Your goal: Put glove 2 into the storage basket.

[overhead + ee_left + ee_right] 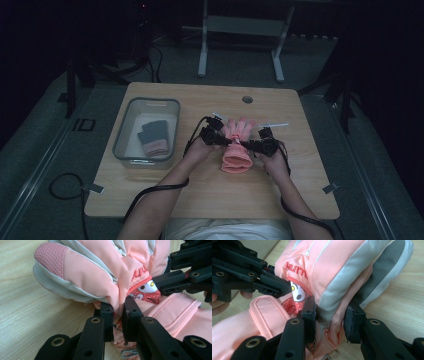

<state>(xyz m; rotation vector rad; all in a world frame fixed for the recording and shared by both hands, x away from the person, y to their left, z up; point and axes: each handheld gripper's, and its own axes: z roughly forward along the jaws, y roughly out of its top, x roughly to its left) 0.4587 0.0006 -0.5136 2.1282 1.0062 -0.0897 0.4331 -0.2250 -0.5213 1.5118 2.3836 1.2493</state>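
Observation:
A pink and grey padded glove (236,159) lies in the middle of the wooden table, fingers pointing away from the person. My left gripper (221,137) holds its left side and my right gripper (254,145) its right side, both at the wrist. In the left gripper view the jaws (117,312) pinch a fold of the glove (95,267) tightly, with the right gripper (185,270) across from them. In the right gripper view the jaws (330,315) stand wider apart, pressed on a thick fold of the glove (332,267). The left gripper (249,272) reaches in at upper left.
A clear plastic bin (120,145) stands on the table's left part with a grey and pink glove (154,137) inside. A round hole (247,99) is near the far edge. A thin white stick (274,124) lies behind the right gripper. Cables trail off the near edge.

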